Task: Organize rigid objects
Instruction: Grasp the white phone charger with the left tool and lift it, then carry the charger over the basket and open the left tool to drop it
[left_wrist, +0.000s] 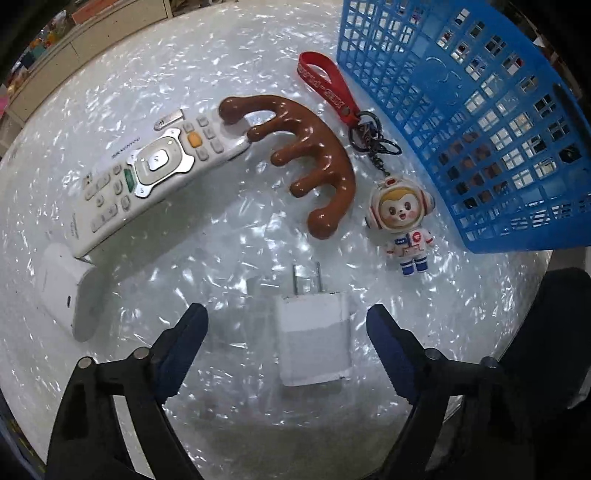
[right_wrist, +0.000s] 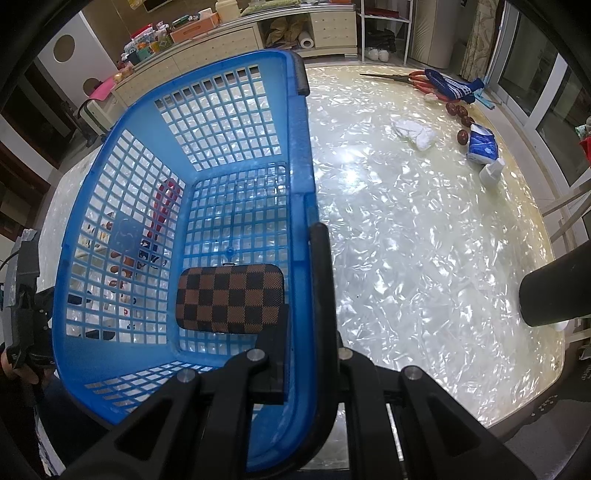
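Note:
My left gripper (left_wrist: 288, 311) points down at the table, open, its blue fingers on either side of a white plug charger (left_wrist: 314, 339) with gaps on both sides. Beyond it lie a white remote (left_wrist: 147, 170), a brown antler-shaped piece (left_wrist: 317, 162) and an astronaut keychain (left_wrist: 406, 225) with a red strap (left_wrist: 321, 81). The blue basket (left_wrist: 480, 110) stands at the right. My right gripper (right_wrist: 301, 288) is shut on the blue basket's right wall (right_wrist: 306, 177), one finger inside and one outside. A brown checkered case (right_wrist: 229, 299) lies inside the basket.
A white box-like object (left_wrist: 62, 295) sits by the remote's near end. Far right on the table lie red scissors (right_wrist: 417, 79), a blue sock (right_wrist: 454, 86), a white cloth (right_wrist: 413, 133), a tissue pack (right_wrist: 480, 144) and a small white bottle (right_wrist: 491, 171).

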